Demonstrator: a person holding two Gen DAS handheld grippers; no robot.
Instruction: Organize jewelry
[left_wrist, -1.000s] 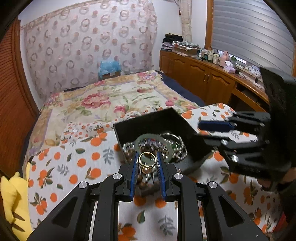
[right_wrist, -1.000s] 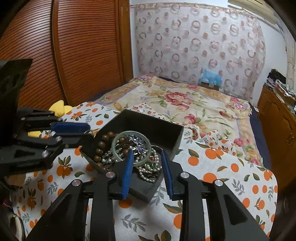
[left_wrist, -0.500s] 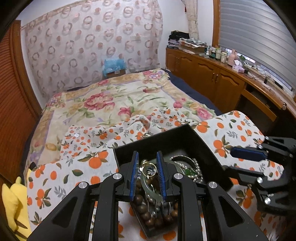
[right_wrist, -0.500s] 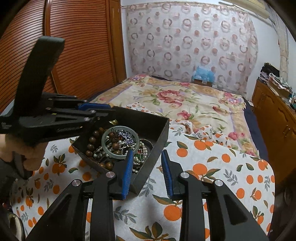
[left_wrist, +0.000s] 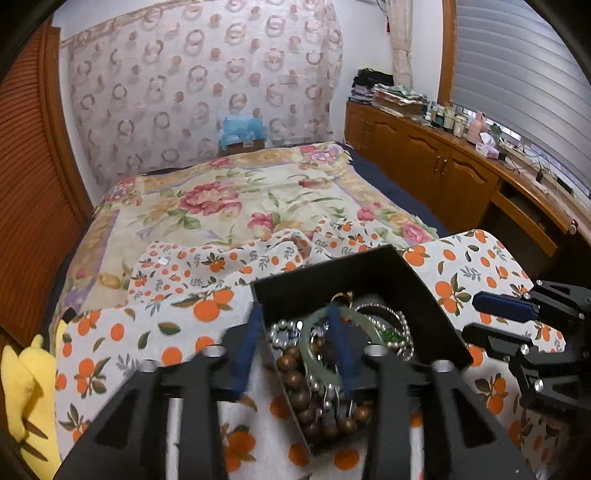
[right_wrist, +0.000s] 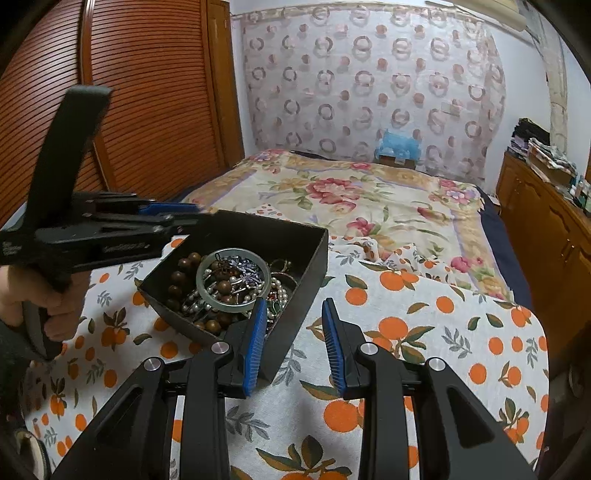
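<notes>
- The left gripper, which a second ago pinched a gold ring at the near edge of the black box, now stands spread over the box's left wall in the lower middle of the left wrist view, one finger outside, one inside, holding nothing.
- The gold ring now lies inside the box near its far corner, partly behind the green bangle; judging by that, the ring has been dropped in, so one more piece is stowed.
- The right gripper is spread and empty at the lower centre of its own view, straddling the box's near wall.
- The box sits on the orange-print cloth over the bed, filled with wooden beads, pearls and chains.
- The left gripper's fingers are motion-blurred, and the tangle under the bangle is too dense to separate.
- Whether any jewelry remains outside the box cannot be told; none shows on the cloth.
</notes>
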